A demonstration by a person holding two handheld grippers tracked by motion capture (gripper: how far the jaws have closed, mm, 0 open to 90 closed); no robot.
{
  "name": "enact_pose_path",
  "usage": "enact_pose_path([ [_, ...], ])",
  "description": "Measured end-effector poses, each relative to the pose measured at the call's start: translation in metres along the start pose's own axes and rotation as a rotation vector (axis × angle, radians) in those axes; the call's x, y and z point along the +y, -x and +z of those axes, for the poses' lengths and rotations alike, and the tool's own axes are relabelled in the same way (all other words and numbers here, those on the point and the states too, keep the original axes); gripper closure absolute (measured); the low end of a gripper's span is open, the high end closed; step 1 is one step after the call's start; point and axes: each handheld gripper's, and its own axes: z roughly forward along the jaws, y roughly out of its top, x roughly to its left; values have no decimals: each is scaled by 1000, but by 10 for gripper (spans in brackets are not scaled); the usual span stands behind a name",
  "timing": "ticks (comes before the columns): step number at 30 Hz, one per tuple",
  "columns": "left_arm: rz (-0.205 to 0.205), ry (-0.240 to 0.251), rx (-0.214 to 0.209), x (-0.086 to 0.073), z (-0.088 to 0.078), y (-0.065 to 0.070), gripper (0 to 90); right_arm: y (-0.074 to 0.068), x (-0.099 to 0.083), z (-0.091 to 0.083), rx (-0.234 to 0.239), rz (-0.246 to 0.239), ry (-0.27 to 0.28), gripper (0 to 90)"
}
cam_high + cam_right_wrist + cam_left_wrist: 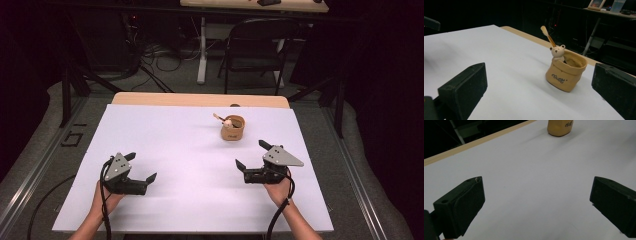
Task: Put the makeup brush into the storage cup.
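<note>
One tan cup shaped like a small sack stands upright on the white table, toward the far right part of it, with dark lettering on its side. One little bear figure sits at its rim, and one wooden spoon leans out of the cup behind the bear. The right gripper rests low over the table near the cup, on its near side and slightly to the right, apart from it; its jaws are spread wide and hold nothing. The left gripper rests over the near left part of the table, well apart from the cup, its jaws also spread wide and empty. Bare white surface lies between each gripper and the cup, so nothing stands in the way. Beyond the far edge of the table, one dark folding chair stands on the floor, with loose cables lying to its left.
</note>
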Motion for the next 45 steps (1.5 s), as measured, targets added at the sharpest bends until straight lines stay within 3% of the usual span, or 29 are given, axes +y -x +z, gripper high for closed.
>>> enact_pose_path([
  [5, -19, 21, 39, -4, -4, 0, 0, -4, -7, -7, -24, 2, -2, 0],
  [10, -54, 32, 42, -9, -10, -3, 0, -8, -13, -14, -45, -4, -5, 0],
  [17, -57, 59, 68, -15, -18, 0, 0, -13, -20, -21, -58, -3, 13, 0],
  [28, -87, 96, 88, -24, -31, -2, 0, -17, -31, -27, -70, 1, -15, 0],
  [31, -87, 110, 89, -26, -33, -1, 0, -19, -34, -30, -81, 2, -1, 0],
  [45, -93, 104, 108, -35, -43, 3, 0, -23, -43, -42, -117, -2, -27, 0],
])
